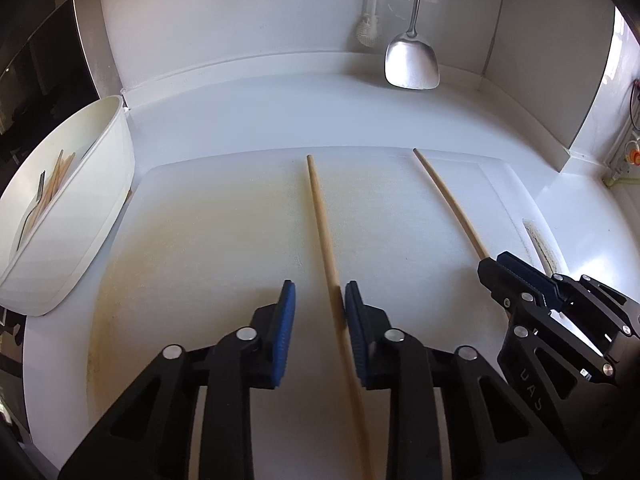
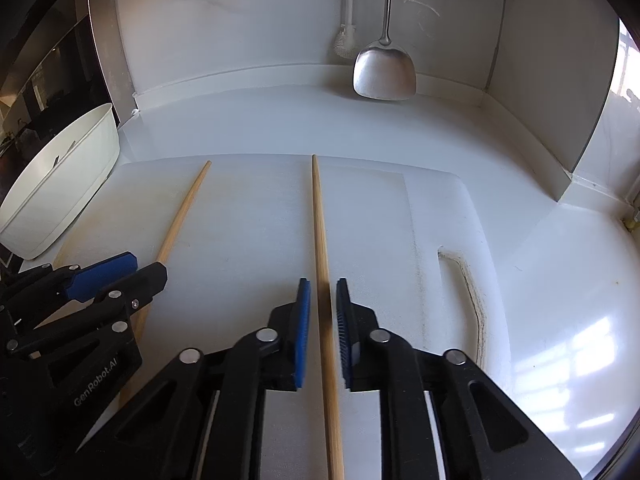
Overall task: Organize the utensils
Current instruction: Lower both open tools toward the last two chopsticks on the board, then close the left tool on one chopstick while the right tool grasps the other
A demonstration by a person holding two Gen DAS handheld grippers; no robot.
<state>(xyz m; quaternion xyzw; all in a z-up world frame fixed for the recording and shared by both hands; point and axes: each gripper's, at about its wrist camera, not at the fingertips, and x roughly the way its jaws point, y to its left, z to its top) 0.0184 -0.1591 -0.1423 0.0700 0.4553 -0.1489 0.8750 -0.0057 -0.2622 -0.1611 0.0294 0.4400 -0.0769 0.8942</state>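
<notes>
Two chopsticks lie on the cutting board (image 1: 200,240), tips toward 12 o'clock. Right gripper (image 2: 320,284) is clenched on the right chopstick (image 2: 318,208). Left gripper (image 1: 318,286) straddles the left chopstick (image 1: 318,208), unclamped. Recommend closing squarely, then lifting level toward the tub (image 1: 80,240) at 9 o'clock.

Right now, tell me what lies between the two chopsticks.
Nothing: bare cutting board separates the left chopstick from the right chopstick. The right wrist view shows it best.

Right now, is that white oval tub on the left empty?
Not empty. The white oval tub holds wooden chopsticks and a metal fork.
</notes>
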